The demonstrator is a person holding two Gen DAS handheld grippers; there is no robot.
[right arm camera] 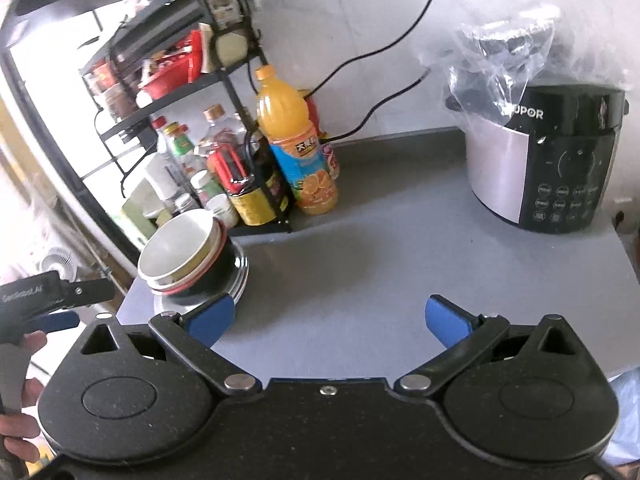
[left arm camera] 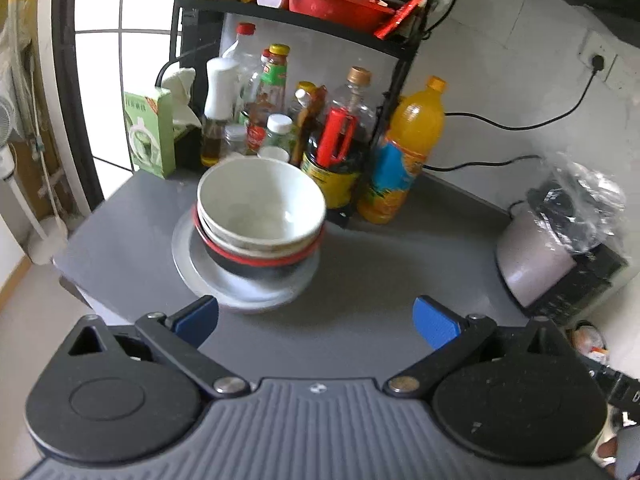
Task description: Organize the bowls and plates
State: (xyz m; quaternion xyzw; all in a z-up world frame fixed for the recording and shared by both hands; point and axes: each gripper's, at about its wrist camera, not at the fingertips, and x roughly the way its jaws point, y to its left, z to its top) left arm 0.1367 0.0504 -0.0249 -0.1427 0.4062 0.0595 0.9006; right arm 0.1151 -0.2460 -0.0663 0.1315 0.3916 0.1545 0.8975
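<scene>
A stack of bowls (left arm camera: 260, 216) stands on a metal plate (left arm camera: 240, 284) on the grey countertop: a white bowl on top, another pale bowl under it, and a black bowl with a red rim at the bottom. My left gripper (left arm camera: 316, 320) hangs in front of the stack, open, with nothing between its blue pads. In the right wrist view the same stack (right arm camera: 184, 258) sits at the left on its plate (right arm camera: 236, 276). My right gripper (right arm camera: 330, 320) is open over bare countertop, to the right of the stack. The left gripper's tip shows at that view's left edge.
Behind the stack a black wire rack (left arm camera: 304, 36) holds sauce bottles, an orange juice bottle (left arm camera: 404, 152) and a green box (left arm camera: 150, 132). A rice cooker (right arm camera: 548, 164) under a plastic bag stands at the right. Cables run along the wall. The counter's left edge (left arm camera: 80, 240) drops to the floor.
</scene>
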